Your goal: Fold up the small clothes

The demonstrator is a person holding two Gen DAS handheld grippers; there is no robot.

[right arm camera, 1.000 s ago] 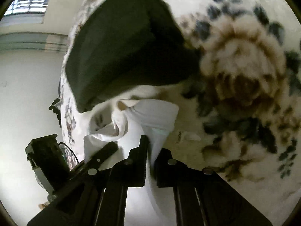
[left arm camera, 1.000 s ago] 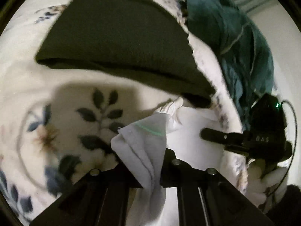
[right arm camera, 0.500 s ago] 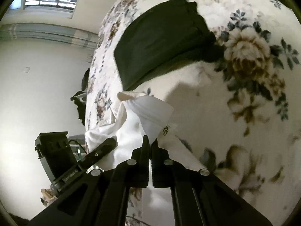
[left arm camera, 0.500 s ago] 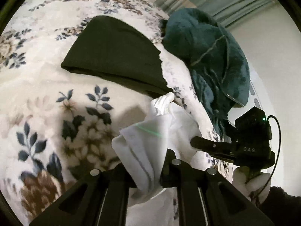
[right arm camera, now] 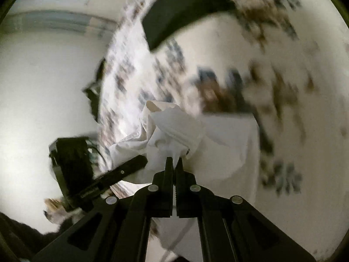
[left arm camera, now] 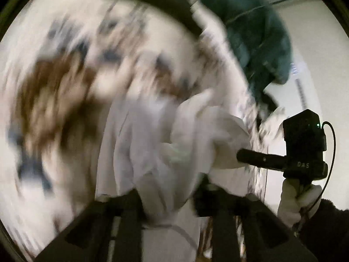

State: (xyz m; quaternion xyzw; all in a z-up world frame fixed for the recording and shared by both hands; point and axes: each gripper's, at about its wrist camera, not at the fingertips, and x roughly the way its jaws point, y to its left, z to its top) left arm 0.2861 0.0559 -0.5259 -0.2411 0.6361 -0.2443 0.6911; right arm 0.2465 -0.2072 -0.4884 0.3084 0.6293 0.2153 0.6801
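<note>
Presently, item one: the left gripper (left arm camera: 172, 196), jaws parted after having just been opening, with the white garment (left arm camera: 152, 135) hanging loose between them; whether either finger presses the cloth is lost to blur. Item two: the right gripper (right arm camera: 173, 163), jaws pressed together and pinching a bunched fold of the same white garment (right arm camera: 183, 131) at their tips. In the left wrist view the right gripper (left arm camera: 250, 157) shows as a dark finger reaching into the garment's right edge, borne by a gloved hand (left arm camera: 298, 198). In the right wrist view the left gripper (right arm camera: 133, 166) shows as a dark finger touching the garment's lower left side. Item three: the garment itself, crumpled and lifted between both tools, above the floral bedspread (right arm camera: 305, 113). Item four: a dark folded cloth (right arm camera: 185, 11) lying on the bedspread, beyond the garment and well apart from it. Item five: a teal cloth heap (left arm camera: 257, 35), beyond the garment and to its right, at the bedspread's edge. Both views are heavily blurred.
</note>
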